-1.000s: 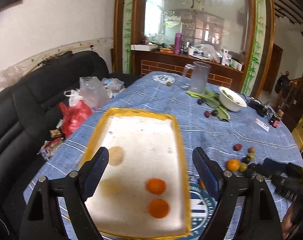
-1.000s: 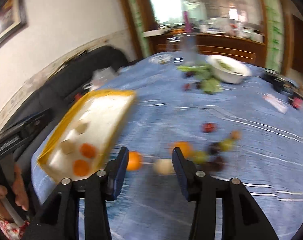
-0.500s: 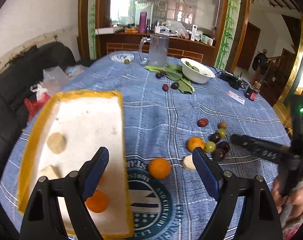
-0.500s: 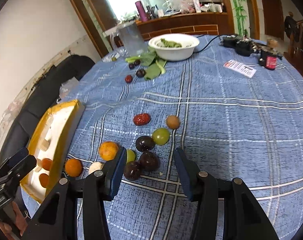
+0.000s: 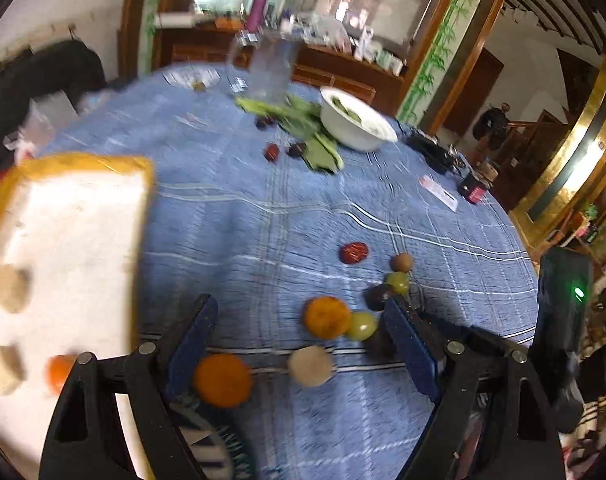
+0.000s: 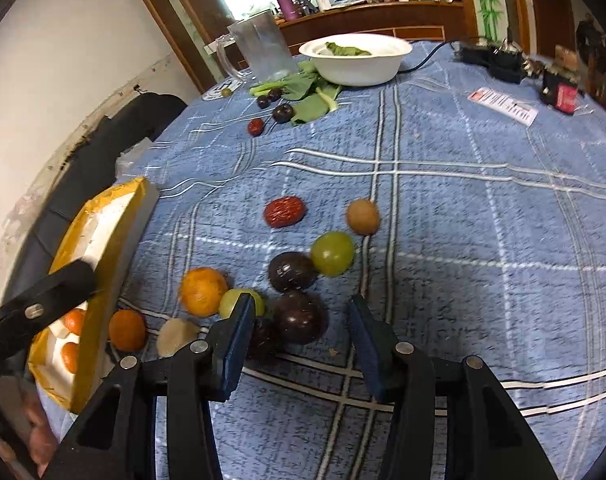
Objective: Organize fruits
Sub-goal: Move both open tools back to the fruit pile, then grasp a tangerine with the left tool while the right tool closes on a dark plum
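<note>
Both spread grippers, left and right, dropped closer; tray (yellow-rimmed) holds oranges.

1. Ahead of my right gripper, spread wide, fruit crowds together: a dark plum sits between the fingers.
2. Bare blue cloth lies rightward.
3. Leftward, the yellow tray wall blocks passage.

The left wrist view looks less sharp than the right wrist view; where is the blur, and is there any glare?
Left wrist view: motion blur smears the yellow tray, the glass pitcher and the white bowl; the window behind is washed out. Right wrist view: mostly sharp, the red date and the green grape are crisp; only the window glares, and fisheye bends the cloth's stripes.
</note>
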